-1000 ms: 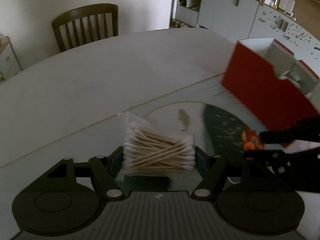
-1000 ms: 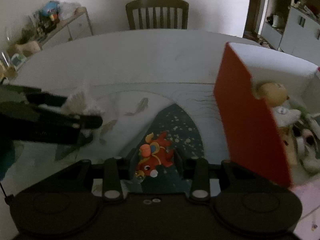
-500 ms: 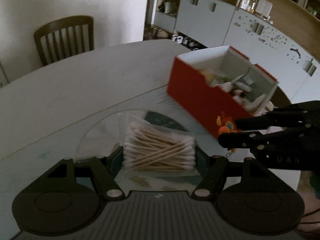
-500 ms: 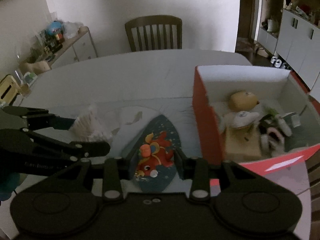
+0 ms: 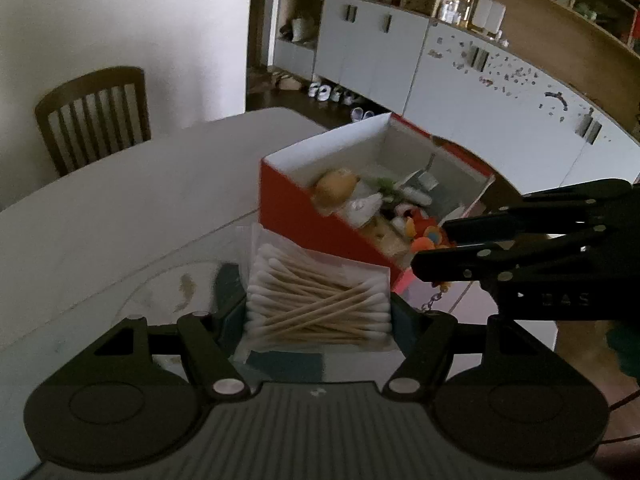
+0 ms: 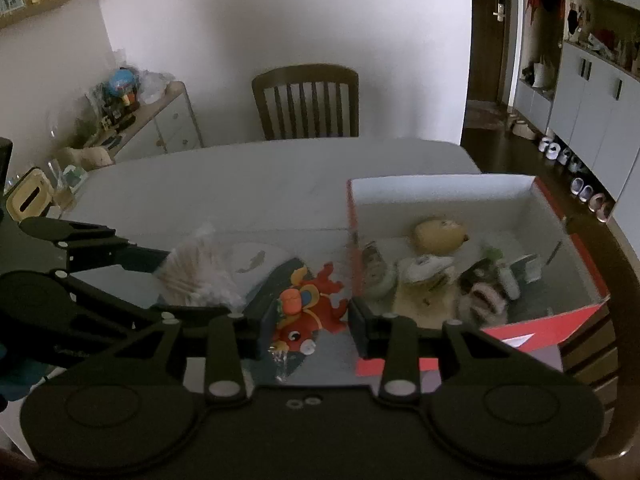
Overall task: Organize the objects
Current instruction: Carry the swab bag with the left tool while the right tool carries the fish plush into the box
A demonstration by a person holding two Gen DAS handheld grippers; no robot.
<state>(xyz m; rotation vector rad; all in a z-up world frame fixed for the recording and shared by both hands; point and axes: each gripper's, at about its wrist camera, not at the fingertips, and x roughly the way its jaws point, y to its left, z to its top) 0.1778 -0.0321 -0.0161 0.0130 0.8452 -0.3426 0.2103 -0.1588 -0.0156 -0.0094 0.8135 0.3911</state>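
My left gripper (image 5: 318, 314) is shut on a clear bag of cotton swabs (image 5: 320, 300), held in the air above the table. My right gripper (image 6: 306, 326) is shut on a red and orange toy fish keychain (image 6: 308, 308), whose chain hangs below. The left gripper with the cotton swabs (image 6: 200, 274) shows at the left of the right wrist view. The right gripper with the toy fish (image 5: 428, 238) shows at the right of the left wrist view, near the box's front wall. A red box (image 5: 304, 220) with a white inside stands on the table and holds several small items.
The white table (image 6: 248, 184) has a glass mat with a fish drawing (image 6: 256, 258) below the grippers. A wooden chair (image 6: 306, 102) stands at the far side. A low cabinet with clutter (image 6: 132, 120) is at the left; white cupboards (image 5: 460, 80) line the right.
Both grippers have risen with their loads and swung toward the red box, whose open inside has come into view.
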